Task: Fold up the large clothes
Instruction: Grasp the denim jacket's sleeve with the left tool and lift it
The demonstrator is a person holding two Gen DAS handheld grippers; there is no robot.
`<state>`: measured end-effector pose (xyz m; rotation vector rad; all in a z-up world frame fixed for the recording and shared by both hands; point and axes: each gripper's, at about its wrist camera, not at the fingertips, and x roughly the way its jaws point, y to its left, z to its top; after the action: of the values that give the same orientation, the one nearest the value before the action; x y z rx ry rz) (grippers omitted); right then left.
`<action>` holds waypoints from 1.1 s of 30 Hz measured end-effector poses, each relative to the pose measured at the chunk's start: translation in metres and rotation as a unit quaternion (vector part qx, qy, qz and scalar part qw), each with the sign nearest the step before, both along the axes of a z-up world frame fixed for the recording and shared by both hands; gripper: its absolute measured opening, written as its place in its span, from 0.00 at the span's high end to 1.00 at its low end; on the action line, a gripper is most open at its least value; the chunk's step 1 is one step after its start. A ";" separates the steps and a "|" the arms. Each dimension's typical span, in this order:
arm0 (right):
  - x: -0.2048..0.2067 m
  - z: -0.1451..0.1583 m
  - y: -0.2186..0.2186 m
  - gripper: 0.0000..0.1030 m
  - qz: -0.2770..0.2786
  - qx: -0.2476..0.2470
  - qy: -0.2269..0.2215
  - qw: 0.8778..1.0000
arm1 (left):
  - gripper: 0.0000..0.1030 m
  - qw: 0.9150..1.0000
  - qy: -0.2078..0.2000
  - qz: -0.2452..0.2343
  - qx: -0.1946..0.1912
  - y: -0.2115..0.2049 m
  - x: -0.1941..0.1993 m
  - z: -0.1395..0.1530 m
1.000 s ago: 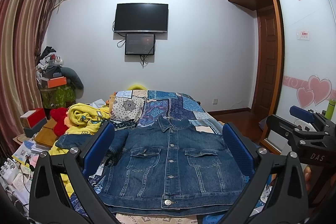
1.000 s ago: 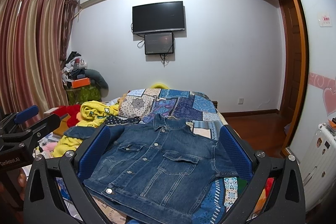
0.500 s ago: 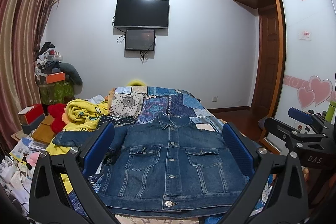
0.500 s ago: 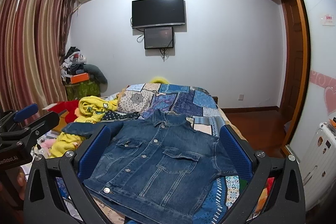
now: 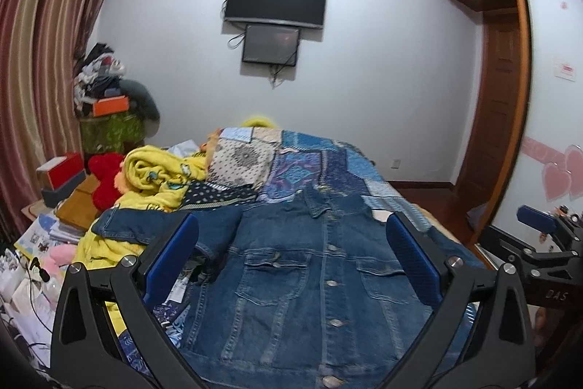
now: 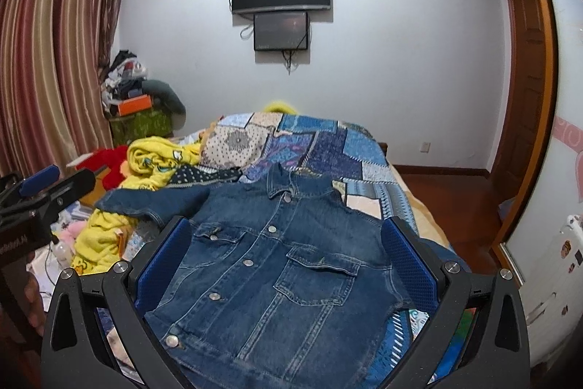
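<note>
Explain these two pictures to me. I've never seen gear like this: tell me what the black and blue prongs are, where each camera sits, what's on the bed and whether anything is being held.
There is no robot here. A person holds a hand tool in each hand, and each tool carries a camera looking forward between its two black fingers with blue pads. One picture comes from the left gripper, the other from the right gripper. Each view also catches the other tool at its edge. On the bed, over a patchwork quilt, lies a denim jacket, front up and buttoned, one sleeve stretched toward a yellow blanket. Both grippers are open and hold nothing; they hover over the jacket's lower edge. No fold has been made yet.
</note>
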<state>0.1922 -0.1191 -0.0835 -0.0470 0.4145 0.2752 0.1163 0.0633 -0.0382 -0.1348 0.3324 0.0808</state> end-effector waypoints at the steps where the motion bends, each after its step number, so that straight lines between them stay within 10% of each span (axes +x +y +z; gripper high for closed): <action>1: 0.005 -0.002 0.004 0.00 -0.002 -0.004 0.002 1.000 | 0.00 1.000 0.004 0.007 -0.002 0.007 0.007 -0.004; 18: 0.105 -0.059 0.024 0.00 -0.049 -0.042 0.102 0.993 | 0.00 0.977 0.180 0.068 -0.093 0.196 0.123 -0.127; 24: 0.126 -0.076 0.028 0.00 -0.053 -0.061 0.136 0.987 | 0.00 0.950 0.223 0.070 -0.206 0.261 0.159 -0.183; 33: 0.145 -0.084 0.031 0.00 -0.056 -0.077 0.156 0.983 | 0.14 0.888 0.246 0.059 -0.385 0.321 0.211 -0.256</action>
<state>0.3372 -0.0878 -0.1677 -0.1329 0.7475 0.1385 0.3277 0.3839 -0.2946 -0.9386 0.8560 0.1001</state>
